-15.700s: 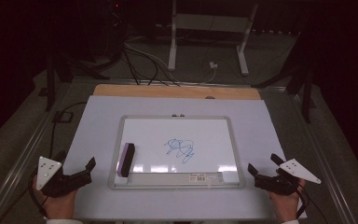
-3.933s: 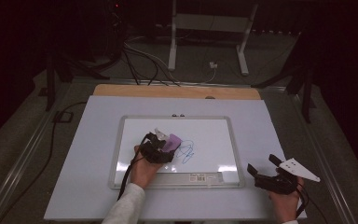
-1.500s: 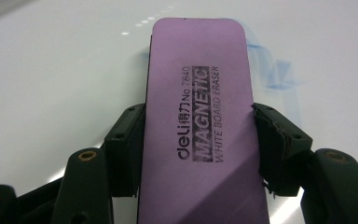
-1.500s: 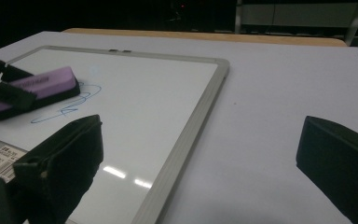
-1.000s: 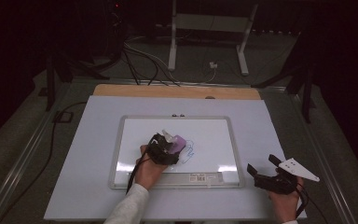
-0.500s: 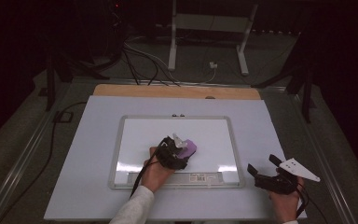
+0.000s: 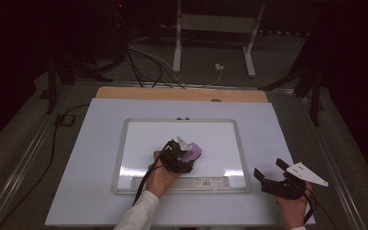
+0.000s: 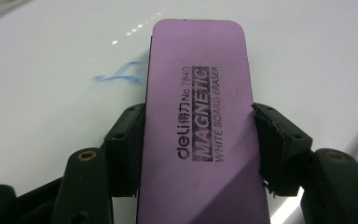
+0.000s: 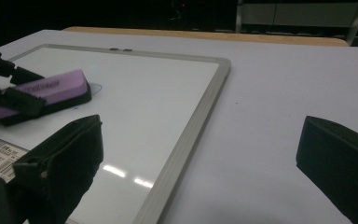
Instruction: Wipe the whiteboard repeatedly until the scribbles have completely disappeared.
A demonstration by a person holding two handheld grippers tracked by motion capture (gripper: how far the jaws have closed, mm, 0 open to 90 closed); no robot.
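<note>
1. We see a whiteboard (image 7: 139,143) lying flat in the middle of a white table (image 7: 91,143), its long side running left to right, a label strip along its near edge.
2. The left gripper (image 7: 184,152) is over the near centre of the board, jaws clamped on the long sides of a purple eraser (image 8: 200,121). Printed text on its top reads "MAGNETIC WHITE BOARD ERASER".
3. The eraser lies flat, felt side down on the board surface, its far end pointing away from the hand. We judge the side grip is there to keep the felt pressed level for wiping.
4. In the left gripper view a faint blue smear (image 8: 116,79) sits on the board just left of the eraser, touching or nearly touching its edge. We take it for leftover marker ink, so the wiping job looks nearly but not fully done.
5. The right gripper (image 7: 274,176) is on the bare table, near-right, just off the board's near-right corner and well apart from the eraser. Its jaws stand wide apart with nothing between them.
6. We judge the right hand is parked clear so it does not block the wiping hand.
7. Likely next need: a pass leftwards over the blue smear, keeping the eraser flat.
8. Risk: a tilted eraser would skip ink.
</note>
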